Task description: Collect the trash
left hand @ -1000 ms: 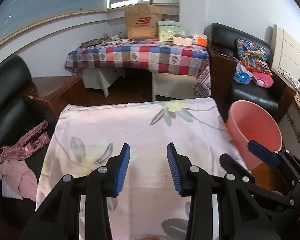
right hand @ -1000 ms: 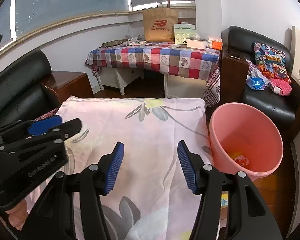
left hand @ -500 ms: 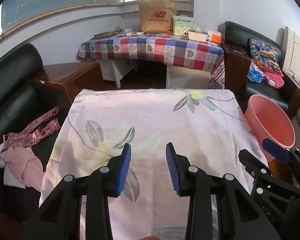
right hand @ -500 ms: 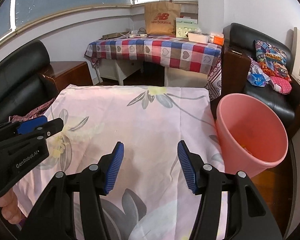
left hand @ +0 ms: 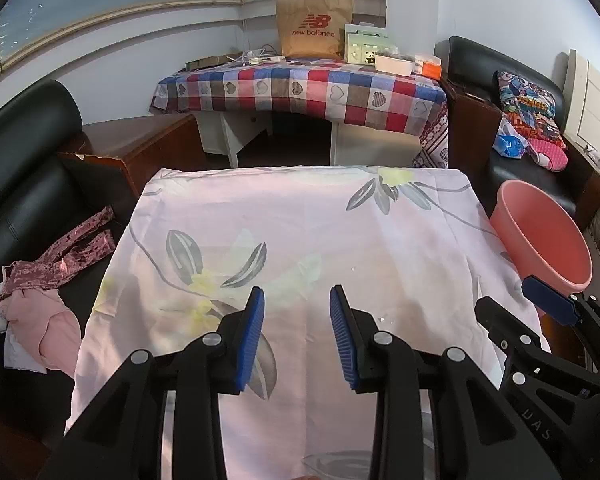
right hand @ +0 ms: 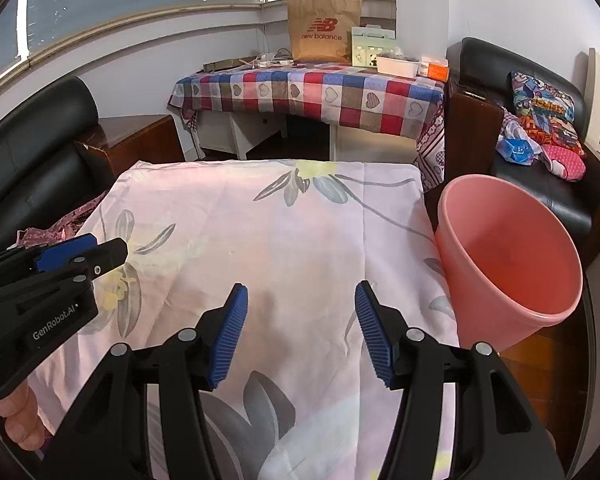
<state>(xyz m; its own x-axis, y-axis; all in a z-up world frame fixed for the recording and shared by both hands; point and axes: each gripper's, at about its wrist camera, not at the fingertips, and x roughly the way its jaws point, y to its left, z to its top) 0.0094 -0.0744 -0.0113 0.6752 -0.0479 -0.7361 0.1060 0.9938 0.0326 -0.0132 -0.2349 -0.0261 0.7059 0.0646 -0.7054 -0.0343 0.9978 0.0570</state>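
Note:
A pink bucket (right hand: 508,256) stands on the floor at the right edge of the low table; it also shows in the left wrist view (left hand: 540,240). The table carries a pink flowered cloth (left hand: 300,232), seen too in the right wrist view (right hand: 268,232), with only a few tiny white crumbs (left hand: 354,269) on it. My left gripper (left hand: 296,312) is open and empty above the near part of the cloth. My right gripper (right hand: 300,312) is open and empty, just left of the bucket. Each gripper shows in the other's view, the right one (left hand: 548,306) and the left one (right hand: 66,252).
A black sofa (left hand: 24,168) with pink clothes (left hand: 48,280) lies left. A table with checked cloth (left hand: 300,88) and a paper bag (left hand: 314,26) stands behind. A black armchair (right hand: 540,128) with cushions is at the right, behind the bucket.
Both grippers have drawn back and risen, so more of the flowered cloth shows. The bucket looks farther off in both views. Both stay open and empty.

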